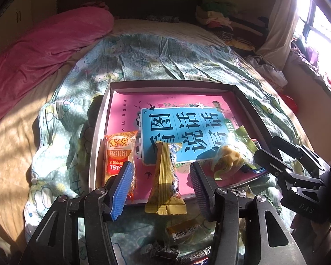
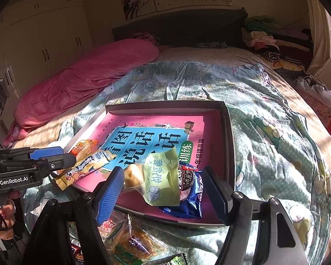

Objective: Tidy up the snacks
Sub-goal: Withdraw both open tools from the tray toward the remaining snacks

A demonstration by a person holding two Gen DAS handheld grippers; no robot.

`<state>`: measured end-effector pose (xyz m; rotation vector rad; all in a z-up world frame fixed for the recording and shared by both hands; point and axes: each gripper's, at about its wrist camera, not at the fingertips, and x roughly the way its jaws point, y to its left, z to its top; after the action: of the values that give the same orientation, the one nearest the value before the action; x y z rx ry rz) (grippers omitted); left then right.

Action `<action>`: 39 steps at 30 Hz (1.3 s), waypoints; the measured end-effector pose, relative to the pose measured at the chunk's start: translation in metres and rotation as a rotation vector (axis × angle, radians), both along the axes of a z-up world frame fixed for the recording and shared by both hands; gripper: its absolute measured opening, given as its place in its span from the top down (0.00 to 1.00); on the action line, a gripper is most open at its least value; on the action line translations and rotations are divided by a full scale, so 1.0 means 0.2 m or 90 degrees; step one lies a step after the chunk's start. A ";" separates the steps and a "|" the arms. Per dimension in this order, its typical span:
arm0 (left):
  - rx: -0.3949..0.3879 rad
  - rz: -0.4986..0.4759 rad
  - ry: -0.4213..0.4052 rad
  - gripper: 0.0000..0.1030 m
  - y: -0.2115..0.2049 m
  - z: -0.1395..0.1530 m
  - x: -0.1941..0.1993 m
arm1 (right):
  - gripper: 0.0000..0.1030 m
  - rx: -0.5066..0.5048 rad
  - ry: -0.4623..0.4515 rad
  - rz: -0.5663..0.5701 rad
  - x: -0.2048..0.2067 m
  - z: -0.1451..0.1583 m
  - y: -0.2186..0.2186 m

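A shallow grey box (image 1: 172,83) (image 2: 228,132) with a pink and blue book inside lies on the bed. In it lie an orange rice-cracker pack (image 1: 119,152) at the left, a yellow Alpenliebe pack (image 1: 165,176) (image 2: 88,165) over the near rim, a green chip bag (image 1: 229,154) (image 2: 163,176) and a blue Oreo pack (image 2: 191,190). My left gripper (image 1: 160,187) is open, its jaws on either side of the yellow pack. My right gripper (image 2: 163,195) is open, its jaws on either side of the green bag and Oreo pack. It also shows in the left wrist view (image 1: 273,150).
Several loose snack packs (image 2: 132,240) (image 1: 183,227) lie on the patterned quilt (image 1: 156,57) in front of the box. A pink blanket (image 1: 44,50) lies at the far left. Clothes (image 2: 267,39) pile at the headboard's right. A window (image 1: 320,22) is at the right.
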<state>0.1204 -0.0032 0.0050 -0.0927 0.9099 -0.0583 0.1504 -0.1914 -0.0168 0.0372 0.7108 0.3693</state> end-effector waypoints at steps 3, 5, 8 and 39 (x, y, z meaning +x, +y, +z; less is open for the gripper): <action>0.010 0.001 -0.005 0.45 -0.01 0.01 -0.02 | 0.30 0.002 -0.013 0.000 -0.02 0.02 0.00; 0.010 0.002 -0.008 0.42 -0.01 0.02 -0.03 | 0.28 0.005 -0.031 0.004 -0.04 0.05 0.00; 0.010 0.003 -0.008 0.41 -0.01 0.02 -0.04 | 0.25 0.009 -0.060 0.007 -0.07 0.09 -0.01; 0.000 -0.015 -0.009 0.40 0.07 0.05 -0.28 | 0.21 0.031 -0.058 -0.033 -0.21 0.12 -0.16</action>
<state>0.0643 0.0115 0.0160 -0.0820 0.8968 -0.0816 0.1081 -0.2237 0.0072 0.0837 0.6101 0.3364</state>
